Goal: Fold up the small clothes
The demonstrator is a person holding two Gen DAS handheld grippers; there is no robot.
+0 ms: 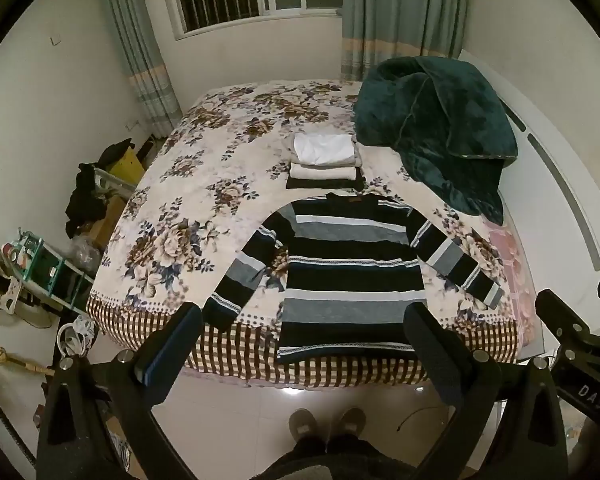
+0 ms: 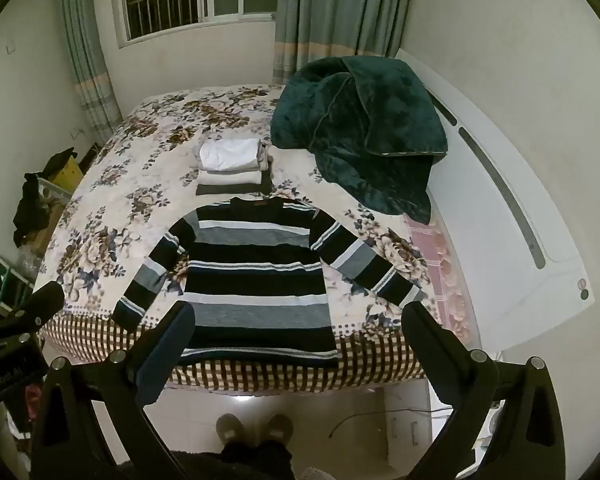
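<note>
Striped long-sleeved knit sweater (image 1: 352, 276) in black, grey and white lies flat on the floral-print bed (image 1: 204, 184), collar toward the far side, hem hanging a touch over the checked near edge, both sleeves angled out and down. Left hand-held gripper (image 1: 302, 332) hovers above the hem with its fingers spread wide and nothing between them; right hand-held gripper (image 2: 298, 330) does the same on its side, also spread and empty. Neither touches the cloth, so the fold looks not yet begun.

Judging from that layout, the neat first move would be a sleeve: pinch near the cuff, carry it across the chest, and keep the body from dragging along. Take only 1 layer at the edge, low and flat, since a soft knit tends to stretch and bunch if lifted high.

Fabric looks supple, ribbed in horizontal bands, with a small brown tag at the neck. Behind it sits a tidy stack of folded white, cream and dark clothes (image 1: 324, 160), and off to the right a plush dark green blanket (image 1: 432, 128) is heaped in deep creases.
</note>
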